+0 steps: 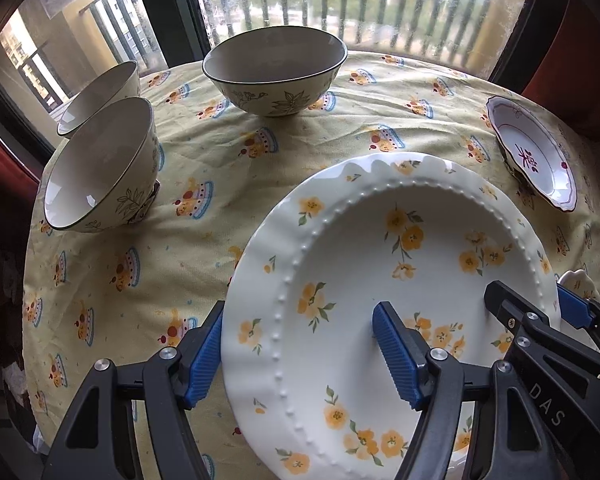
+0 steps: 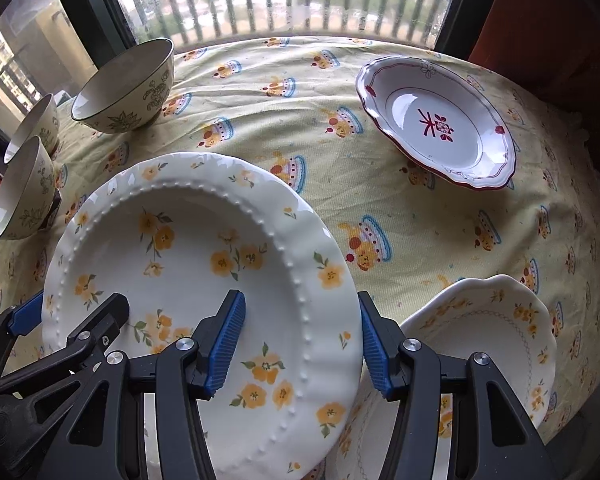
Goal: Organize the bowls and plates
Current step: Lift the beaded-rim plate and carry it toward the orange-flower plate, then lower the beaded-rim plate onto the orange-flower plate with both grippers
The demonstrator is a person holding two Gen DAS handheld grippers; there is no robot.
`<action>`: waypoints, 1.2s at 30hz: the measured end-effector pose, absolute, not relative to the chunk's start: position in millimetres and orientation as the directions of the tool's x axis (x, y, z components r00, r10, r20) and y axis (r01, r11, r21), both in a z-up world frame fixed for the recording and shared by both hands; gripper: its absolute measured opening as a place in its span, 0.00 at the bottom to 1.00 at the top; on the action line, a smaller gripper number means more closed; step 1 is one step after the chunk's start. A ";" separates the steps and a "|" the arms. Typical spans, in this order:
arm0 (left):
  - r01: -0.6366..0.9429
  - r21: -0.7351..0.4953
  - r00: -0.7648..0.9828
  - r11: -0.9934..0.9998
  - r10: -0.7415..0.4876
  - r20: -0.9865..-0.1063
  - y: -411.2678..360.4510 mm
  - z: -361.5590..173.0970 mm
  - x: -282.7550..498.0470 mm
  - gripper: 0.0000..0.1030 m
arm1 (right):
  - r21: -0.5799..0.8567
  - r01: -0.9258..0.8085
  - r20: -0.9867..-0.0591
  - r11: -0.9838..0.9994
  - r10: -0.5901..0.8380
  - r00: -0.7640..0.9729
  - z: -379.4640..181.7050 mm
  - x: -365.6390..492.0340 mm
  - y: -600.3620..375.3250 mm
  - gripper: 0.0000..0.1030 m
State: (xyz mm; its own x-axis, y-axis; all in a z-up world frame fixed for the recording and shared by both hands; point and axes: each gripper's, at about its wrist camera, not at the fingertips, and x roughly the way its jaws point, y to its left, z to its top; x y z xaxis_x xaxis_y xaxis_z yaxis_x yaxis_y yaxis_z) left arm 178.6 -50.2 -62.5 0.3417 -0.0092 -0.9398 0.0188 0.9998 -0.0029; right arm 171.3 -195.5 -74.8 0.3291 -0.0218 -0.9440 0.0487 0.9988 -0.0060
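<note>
Step in hand: transfer of large yellow-flowered plate (image 1: 380,280), carried two-handed. Left gripper (image 1: 300,356) clamped across plate's left rim, one pad outside the edge, one inside the well. Right gripper (image 2: 300,344) likewise clamped across the right rim. Plate appears raised clear of the tablecloth (image 1: 180,152) and slightly tilted, judging by its overlap of a smaller scalloped flowered plate (image 2: 500,328) lying just beside and below on the right. Red-trimmed plate (image 2: 440,120) resting well apart, toward far right. Three leaf-patterned bowls (image 1: 276,68) standing at far left and centre, untouched.

Next move, as judged: choice of a stacking spot, level carriage with both grips equal, gentle lowering before release. Risk: rim slipping from smooth glaze if either side lags.
</note>
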 end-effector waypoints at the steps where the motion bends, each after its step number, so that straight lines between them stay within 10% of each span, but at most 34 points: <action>1: 0.022 -0.007 0.346 1.000 -0.015 -0.938 -49.4 -59.7 176.2 0.70 | -0.009 0.058 -0.941 0.998 -0.028 0.337 -71.2 168.0 -194.9 0.57; 36: 0.009 -0.026 0.395 1.000 -0.027 -0.918 -178.8 -31.7 100.8 0.70 | 0.012 0.080 -0.931 0.997 -0.018 0.365 -41.6 93.3 -326.6 0.57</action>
State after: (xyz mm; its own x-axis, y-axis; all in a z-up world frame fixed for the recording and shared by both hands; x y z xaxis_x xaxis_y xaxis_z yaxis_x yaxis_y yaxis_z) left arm 100.8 -178.8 -31.7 0.3945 -0.0271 -0.9185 0.0091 0.9996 -0.0256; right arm 93.3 -326.6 -41.6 0.3651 -0.0183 -0.9308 0.0798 0.9967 0.0117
